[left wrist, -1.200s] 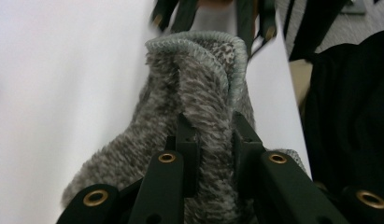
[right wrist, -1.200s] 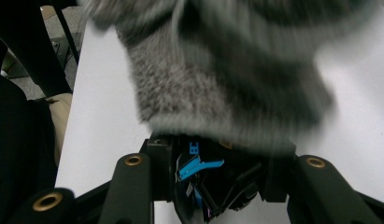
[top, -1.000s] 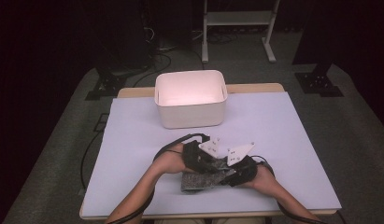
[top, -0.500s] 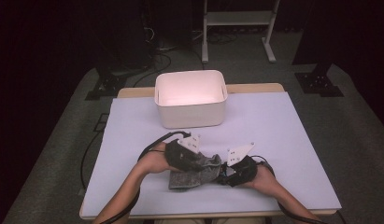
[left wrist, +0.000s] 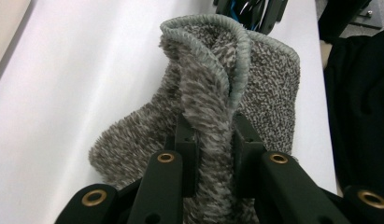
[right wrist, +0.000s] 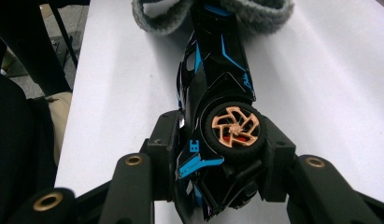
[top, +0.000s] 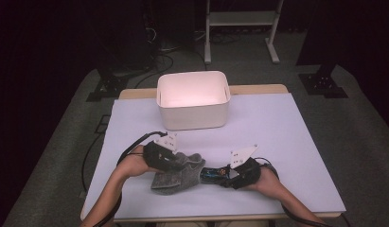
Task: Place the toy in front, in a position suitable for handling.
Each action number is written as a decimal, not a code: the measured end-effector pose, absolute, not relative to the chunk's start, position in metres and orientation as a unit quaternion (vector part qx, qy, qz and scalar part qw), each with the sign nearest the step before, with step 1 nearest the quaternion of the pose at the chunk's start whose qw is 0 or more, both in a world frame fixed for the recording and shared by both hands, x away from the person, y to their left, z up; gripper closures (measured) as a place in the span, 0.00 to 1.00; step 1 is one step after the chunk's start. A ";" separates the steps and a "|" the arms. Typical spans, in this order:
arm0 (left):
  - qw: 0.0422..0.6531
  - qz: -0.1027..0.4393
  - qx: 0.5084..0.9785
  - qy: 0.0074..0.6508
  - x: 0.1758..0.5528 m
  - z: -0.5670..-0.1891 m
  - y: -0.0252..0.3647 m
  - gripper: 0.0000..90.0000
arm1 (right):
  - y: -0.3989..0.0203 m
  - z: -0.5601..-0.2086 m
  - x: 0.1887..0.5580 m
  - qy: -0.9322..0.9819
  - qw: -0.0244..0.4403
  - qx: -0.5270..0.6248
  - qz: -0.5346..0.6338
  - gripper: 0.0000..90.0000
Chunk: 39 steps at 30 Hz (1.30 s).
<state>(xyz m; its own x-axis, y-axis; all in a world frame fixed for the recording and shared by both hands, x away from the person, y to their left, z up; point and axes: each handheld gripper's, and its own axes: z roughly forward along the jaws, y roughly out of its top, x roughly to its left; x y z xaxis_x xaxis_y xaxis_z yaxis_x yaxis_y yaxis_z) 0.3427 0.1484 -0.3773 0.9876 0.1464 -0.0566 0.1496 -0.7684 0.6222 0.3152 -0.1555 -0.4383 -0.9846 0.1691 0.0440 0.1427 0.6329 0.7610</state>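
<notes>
A grey fuzzy sock point(top: 175, 174) lies near the table's front edge. My left gripper point(top: 175, 160) is shut on its fabric; in the left gripper view the pinched fold of the sock point(left wrist: 213, 93) stands between the two jaws. A black and blue toy car point(top: 213, 174) with a copper-coloured wheel lies on its side, its nose inside the sock's opening. My right gripper point(top: 230, 176) is shut on the car's rear; the right gripper view has the car point(right wrist: 213, 93) running from the jaws into the sock point(right wrist: 171, 18).
A white rectangular bin point(top: 193, 116) stands at the middle back of the lavender table top point(top: 287, 127). A metal stand point(top: 239, 23) and cables are on the floor beyond the table.
My left gripper has moved left with the sock fabric, drawing the sock off the car, so more of the car shows. The right gripper has stayed still.
</notes>
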 end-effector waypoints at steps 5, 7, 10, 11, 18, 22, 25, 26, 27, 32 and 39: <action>0.342 -0.009 0.936 0.083 0.343 -0.381 0.151 0.85 | -0.156 -0.439 0.316 0.903 0.013 0.088 0.421 0.62; 0.345 -0.011 0.935 0.078 0.343 -0.380 0.147 0.85 | -0.156 -0.439 0.316 0.903 0.012 0.088 0.421 0.62; 0.351 -0.014 0.934 0.067 0.342 -0.378 0.138 0.85 | -0.156 -0.439 0.316 0.903 0.012 0.088 0.421 0.62; 0.351 -0.014 0.934 0.061 0.342 -0.377 0.134 0.85 | -0.156 -0.439 0.316 0.903 0.012 0.088 0.421 0.62; 0.357 -0.022 0.933 0.050 0.340 -0.377 0.119 0.85 | -0.156 -0.439 0.318 0.902 0.007 0.090 0.423 0.62; 0.355 -0.026 0.933 0.041 0.340 -0.377 0.112 0.85 | -0.155 -0.438 0.317 0.903 0.010 0.089 0.420 0.62; 0.360 -0.031 0.932 0.044 0.341 -0.379 0.110 0.85 | -0.155 -0.438 0.317 0.904 0.009 0.090 0.419 0.62; 0.361 -0.031 0.931 0.044 0.340 -0.379 0.110 0.85 | -0.155 -0.438 0.318 0.904 0.009 0.090 0.418 0.62; 0.360 -0.029 0.931 0.043 0.340 -0.379 0.110 0.85 | -0.155 -0.438 0.318 0.904 0.008 0.089 0.418 0.62; 0.363 -0.030 0.930 0.044 0.341 -0.378 0.112 0.85 | -0.155 -0.438 0.318 0.903 0.005 0.094 0.419 0.62; 0.349 -0.026 0.936 0.032 0.342 -0.373 0.099 0.85 | -0.154 -0.433 0.316 0.899 0.009 0.089 0.428 0.61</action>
<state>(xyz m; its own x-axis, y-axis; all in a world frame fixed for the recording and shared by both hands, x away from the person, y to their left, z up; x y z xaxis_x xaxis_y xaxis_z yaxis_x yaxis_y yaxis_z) 0.3423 0.0994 -0.3732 0.9966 0.0416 -0.0718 0.0784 -0.7546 0.6515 0.3163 -0.1538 -0.4331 -0.9839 0.1684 0.0600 0.1528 0.6174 0.7717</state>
